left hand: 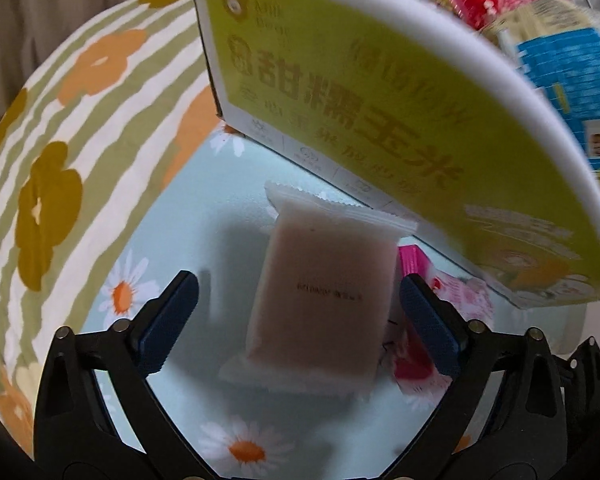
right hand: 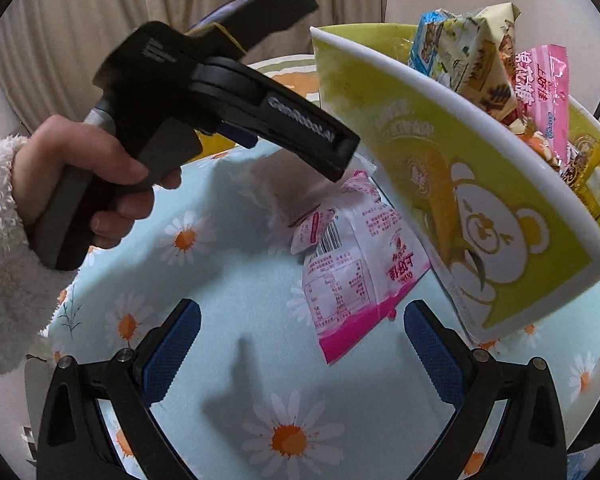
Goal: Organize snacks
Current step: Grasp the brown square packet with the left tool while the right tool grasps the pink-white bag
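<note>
On daisy-print cloth (left hand: 172, 216), flat pale pkt (left hand: 320, 300) btwn wide-apart left tool (left hand: 298, 300) pads, untouched, right tool (right hand: 302, 340) spread, empty.

Daisy-print tabletop (right hand: 236, 312) lay bare between the right gripper (right hand: 302, 344)'s wide-apart jaws, the pink snack packet (right hand: 356, 276) just beyond. The green corn box (left hand: 380, 92) walled off the right side. The left gripper (left hand: 298, 312) straddled a pale bar packet (left hand: 320, 300), with gaps on both flanks.
</note>
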The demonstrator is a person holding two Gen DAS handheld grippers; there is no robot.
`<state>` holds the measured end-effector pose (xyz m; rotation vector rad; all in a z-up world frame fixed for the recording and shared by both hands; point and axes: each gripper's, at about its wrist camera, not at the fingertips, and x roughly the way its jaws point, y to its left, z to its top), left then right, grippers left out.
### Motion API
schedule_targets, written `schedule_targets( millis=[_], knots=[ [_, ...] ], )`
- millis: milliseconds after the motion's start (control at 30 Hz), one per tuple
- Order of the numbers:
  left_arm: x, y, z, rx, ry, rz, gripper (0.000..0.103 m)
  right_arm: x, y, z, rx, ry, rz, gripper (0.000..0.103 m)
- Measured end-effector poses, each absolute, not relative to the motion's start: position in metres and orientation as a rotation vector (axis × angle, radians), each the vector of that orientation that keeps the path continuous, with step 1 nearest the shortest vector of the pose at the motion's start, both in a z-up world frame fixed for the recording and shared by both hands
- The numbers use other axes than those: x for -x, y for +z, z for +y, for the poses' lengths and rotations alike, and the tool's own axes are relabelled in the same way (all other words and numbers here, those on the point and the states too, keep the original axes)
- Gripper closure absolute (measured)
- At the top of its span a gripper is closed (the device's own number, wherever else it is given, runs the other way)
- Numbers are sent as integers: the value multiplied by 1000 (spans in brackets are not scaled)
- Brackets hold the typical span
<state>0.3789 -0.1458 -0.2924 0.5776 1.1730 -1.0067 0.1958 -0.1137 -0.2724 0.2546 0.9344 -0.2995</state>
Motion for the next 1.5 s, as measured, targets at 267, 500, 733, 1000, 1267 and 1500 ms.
schedule_targets(
  millis=[267,500,733,1000,1267,1500],
  knots=[
    [-374,-299,-142,-596,-1063,1174,36,-207,-282,-132,-272,-324,938,2],
    [-373,-298,-126,-586,-1054,1176,40,-211,-284,-136,-256,-315,934,2],
    [-368,-298,-85,-585,-990,1203,40,-215,-288,-122,-222,-351,928,2],
    [-371,-300,-51,-526,-922,1237,40,-233,-297,-129,-170,-452,906,2],
    [-355,-303,-55,-604,-882,1199,28,-253,-305,-132,-125,-474,912,16],
    [-353,-300,-45,-588,-876,1179,41,-251,-306,-131,-62,-437,920,35]
  ],
)
